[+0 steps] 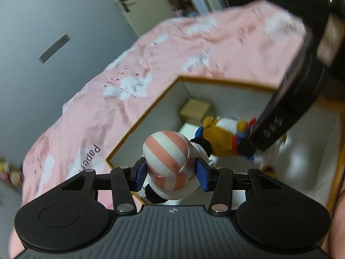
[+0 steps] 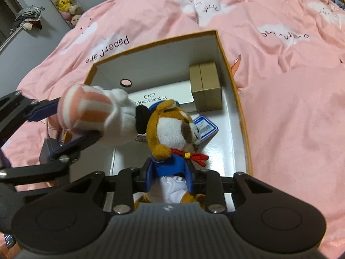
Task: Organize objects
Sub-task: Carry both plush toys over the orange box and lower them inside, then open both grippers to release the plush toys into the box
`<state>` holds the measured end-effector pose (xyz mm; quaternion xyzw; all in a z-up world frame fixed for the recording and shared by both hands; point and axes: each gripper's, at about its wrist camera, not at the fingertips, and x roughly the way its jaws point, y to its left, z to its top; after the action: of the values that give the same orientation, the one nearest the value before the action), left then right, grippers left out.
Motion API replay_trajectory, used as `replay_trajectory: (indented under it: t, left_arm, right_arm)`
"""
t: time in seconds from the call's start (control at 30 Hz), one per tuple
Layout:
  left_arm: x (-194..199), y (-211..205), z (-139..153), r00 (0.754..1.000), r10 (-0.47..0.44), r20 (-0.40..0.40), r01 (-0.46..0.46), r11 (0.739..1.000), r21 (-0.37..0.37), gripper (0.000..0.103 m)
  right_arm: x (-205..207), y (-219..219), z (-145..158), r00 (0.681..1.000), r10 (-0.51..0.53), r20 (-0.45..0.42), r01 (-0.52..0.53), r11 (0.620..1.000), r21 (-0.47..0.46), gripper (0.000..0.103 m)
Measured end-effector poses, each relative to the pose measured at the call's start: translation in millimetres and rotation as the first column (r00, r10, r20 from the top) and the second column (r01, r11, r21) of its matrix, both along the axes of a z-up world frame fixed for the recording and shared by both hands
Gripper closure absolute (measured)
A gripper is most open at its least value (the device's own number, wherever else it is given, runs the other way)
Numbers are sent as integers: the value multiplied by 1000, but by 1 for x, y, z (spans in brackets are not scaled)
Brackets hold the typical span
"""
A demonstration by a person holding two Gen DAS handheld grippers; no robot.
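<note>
My left gripper (image 1: 170,173) is shut on a white plush toy with a pink-and-white striped cap (image 1: 167,151); the same toy (image 2: 90,110) shows in the right wrist view, held over the left side of an open box. My right gripper (image 2: 170,177) is shut on a brown-and-white plush dog (image 2: 172,129) in a blue coat and red scarf, held above the box; it also shows in the left wrist view (image 1: 222,138). The box (image 2: 235,99) is orange-edged with white walls and lies on a pink bedspread (image 2: 291,108).
Inside the box lie a small tan cardboard box (image 2: 206,86), a white card with a glasses logo (image 2: 159,96) and a blue-edged card (image 2: 206,127). A grey wardrobe (image 1: 43,43) stands beside the bed. Plush toys (image 2: 62,2) are stacked at the far wall.
</note>
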<state>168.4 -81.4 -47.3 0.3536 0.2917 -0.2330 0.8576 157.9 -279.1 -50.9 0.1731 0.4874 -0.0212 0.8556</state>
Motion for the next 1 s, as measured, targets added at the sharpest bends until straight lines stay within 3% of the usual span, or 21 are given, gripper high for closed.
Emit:
replay_trajectory:
  t: [0.23, 0.37, 0.53, 0.67, 0.77, 0.83, 1.0]
  left_arm:
    - [4, -7, -33, 992, -120, -23, 122, 975, 186, 48]
    - [3, -6, -37, 989, -135, -66, 146, 966, 214, 46]
    - [14, 1, -24, 958, -115, -261, 144, 985, 96, 41]
    - [22, 10, -14, 931, -65, -359, 66, 998, -10, 40]
    - [31, 20, -3, 893, -47, -448, -9, 993, -122, 38]
    - [38, 22, -2, 882, -17, -471, -52, 990, -133, 39]
    - [47, 10, -15, 902, 30, -431, -54, 998, -43, 47]
  right_arm:
    - [19, 5, -19, 999, 23, -49, -24, 999, -21, 71]
    - [24, 5, -24, 997, 38, -61, -40, 999, -19, 71]
    - [25, 6, -26, 997, 50, -64, -51, 999, -13, 70]
    - [25, 7, -27, 995, 66, -68, -67, 998, -13, 70]
    - [24, 7, -28, 995, 77, -70, -78, 997, -13, 70]
    - [24, 6, -29, 995, 75, -69, -76, 997, -4, 70]
    - [25, 1, -31, 997, 51, -66, -47, 998, 51, 70]
